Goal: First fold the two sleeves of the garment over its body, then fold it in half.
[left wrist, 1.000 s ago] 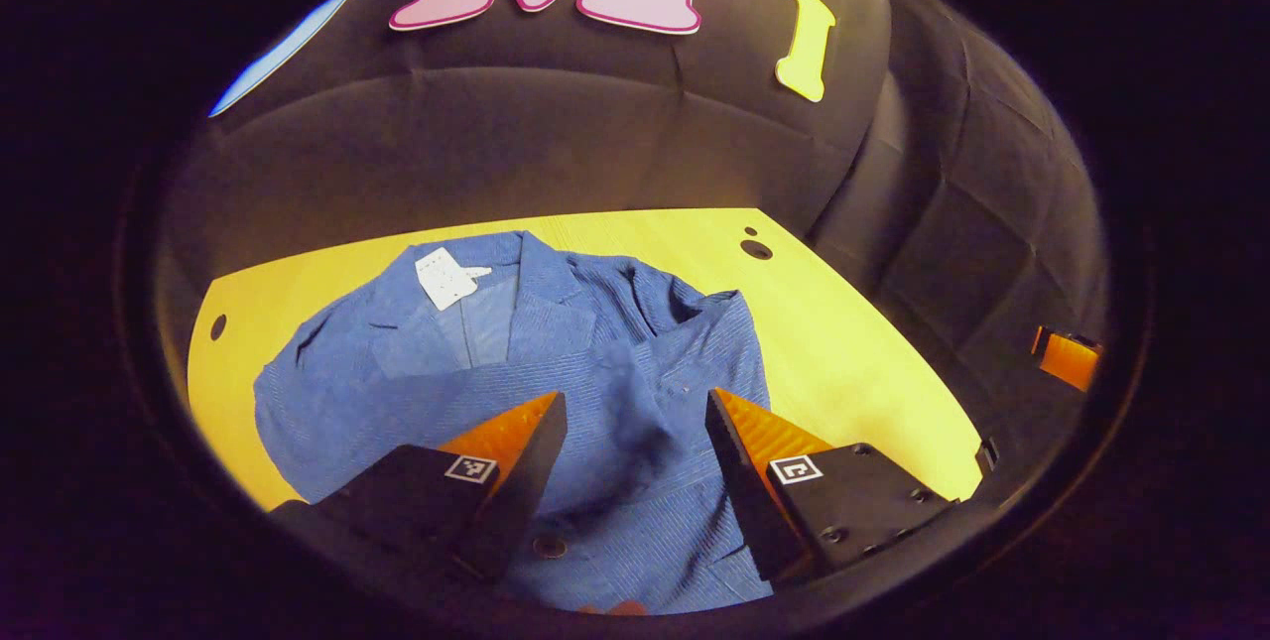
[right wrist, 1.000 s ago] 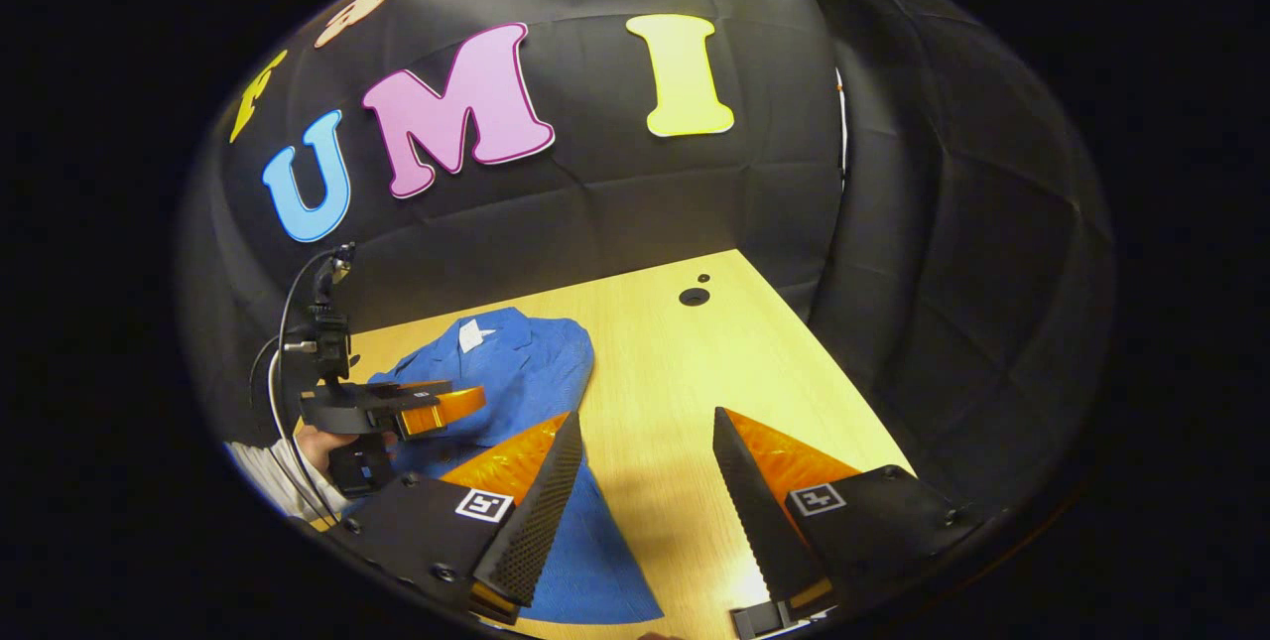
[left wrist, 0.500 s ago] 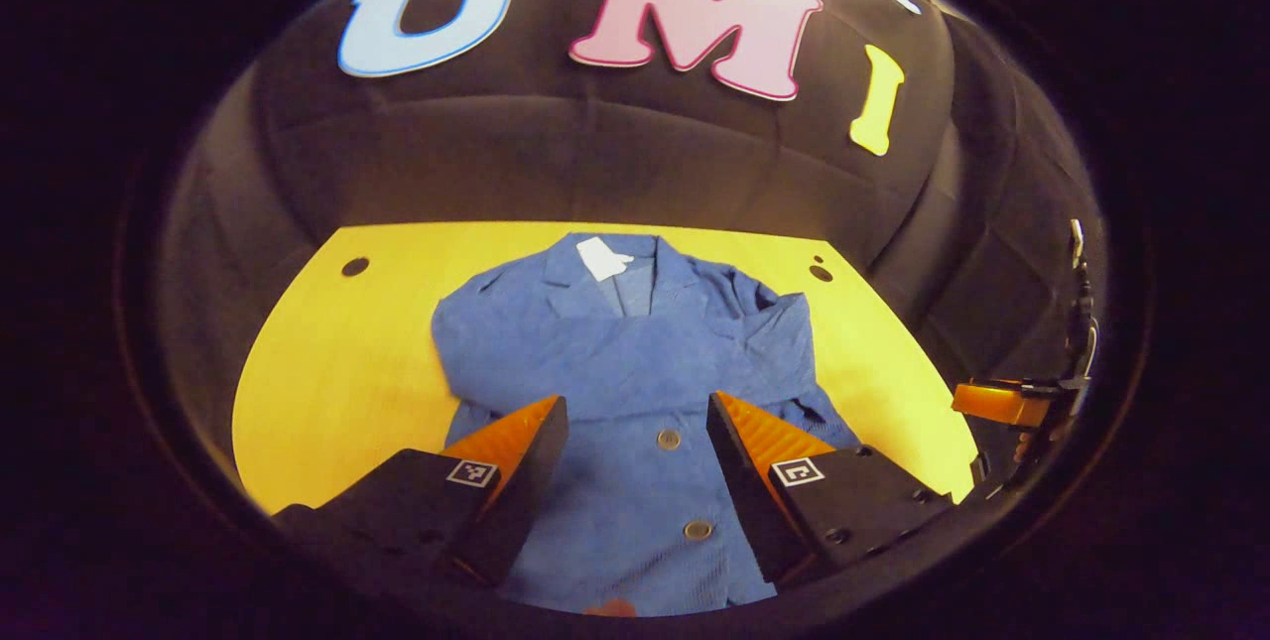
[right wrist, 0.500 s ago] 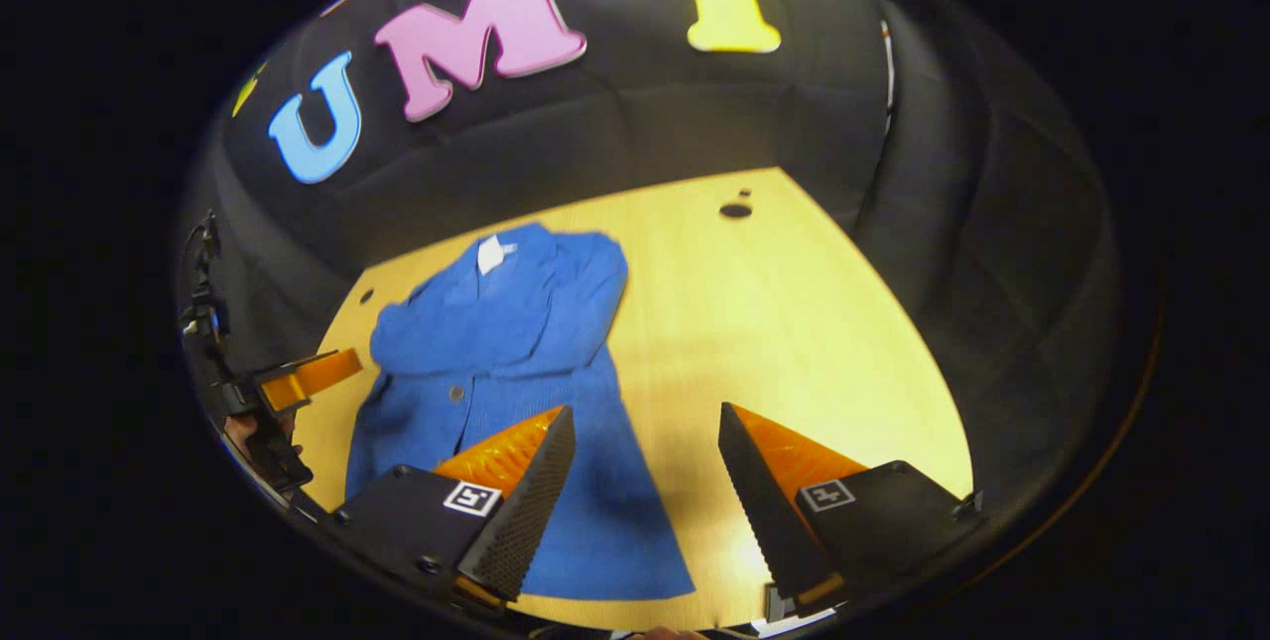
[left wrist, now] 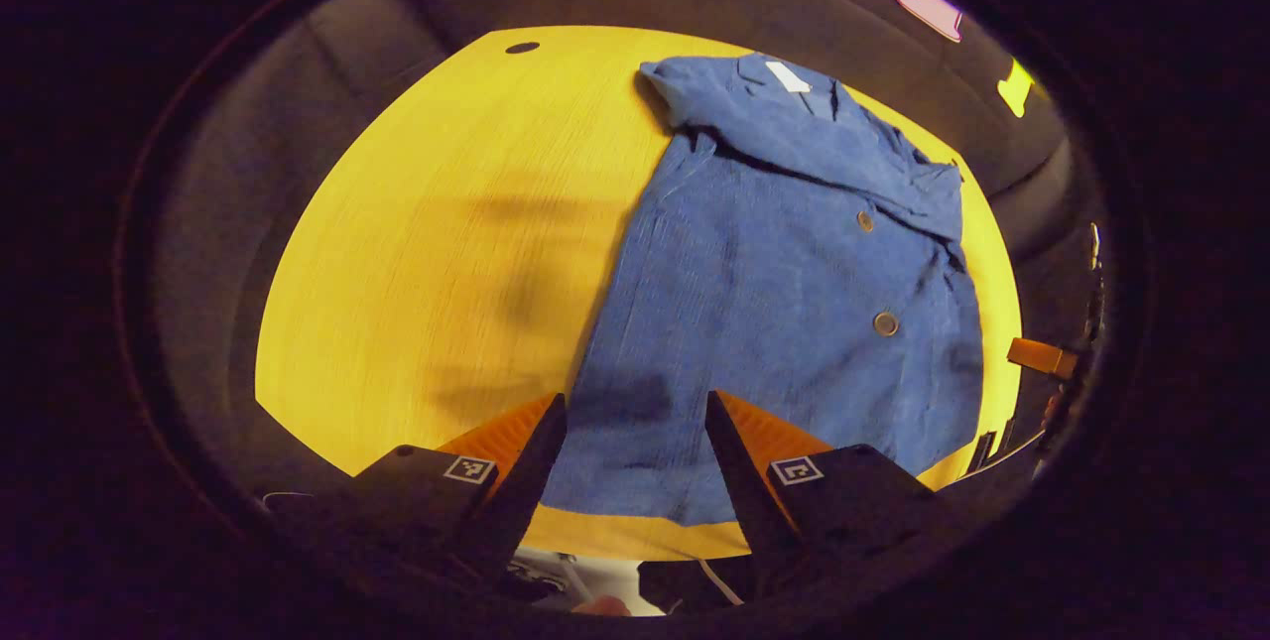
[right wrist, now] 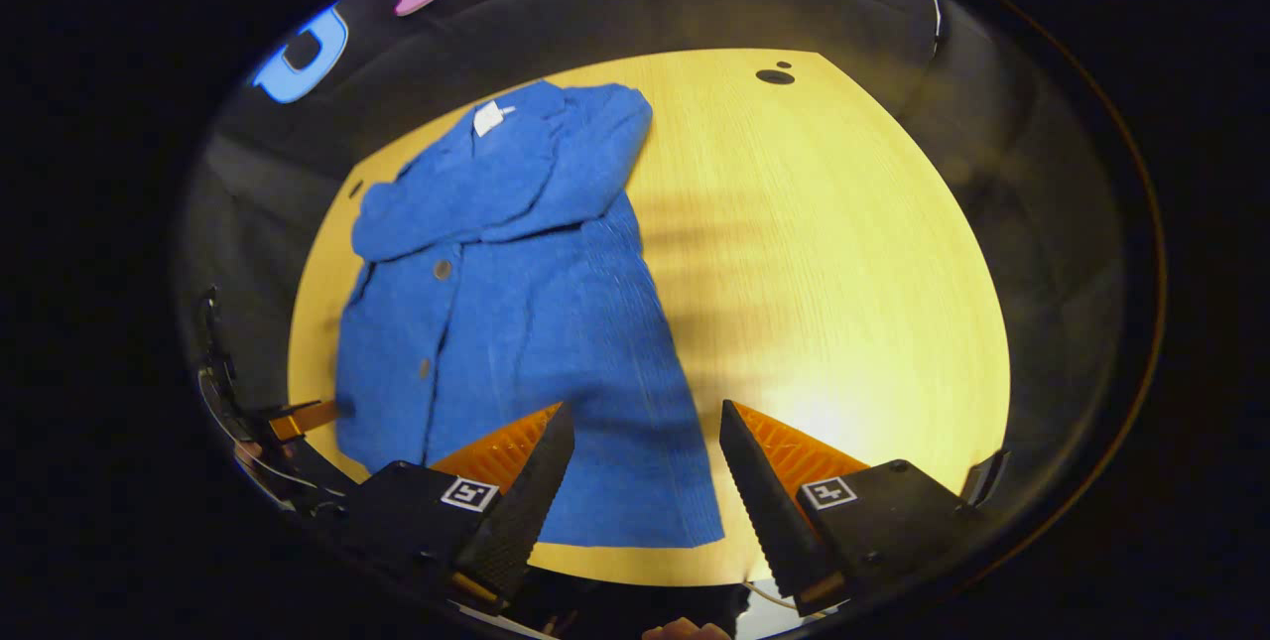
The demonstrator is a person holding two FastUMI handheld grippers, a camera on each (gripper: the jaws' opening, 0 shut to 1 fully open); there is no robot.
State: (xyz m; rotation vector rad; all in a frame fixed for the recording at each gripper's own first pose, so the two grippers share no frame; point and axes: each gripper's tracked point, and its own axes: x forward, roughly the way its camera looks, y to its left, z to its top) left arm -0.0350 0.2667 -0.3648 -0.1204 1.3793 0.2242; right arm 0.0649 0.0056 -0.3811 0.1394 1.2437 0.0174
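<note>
Blue jacket (left wrist: 784, 293) lies flat on the yellow wooden table (left wrist: 446, 253), front up, collar + white neck label (left wrist: 788, 76) at the far end, hem at the near edge. Both sleeves (right wrist: 496, 198) are folded across the chest, crossing just below the collar. Two buttons (left wrist: 885, 323) show along the front, below the sleeves. Body not yet folded in half.

Left gripper (left wrist: 635, 422) hovers over the near hem on the jacket's left side, fingers spread, nothing between them. Right gripper (right wrist: 645, 427) hovers over the hem's right corner, fingers also spread wide, holding nothing. In right gripper view the other gripper's finger (right wrist: 303, 417) sits just beside the jacket's lower left edge. Small round holes (right wrist: 774, 76) in the table near its far corners.
</note>
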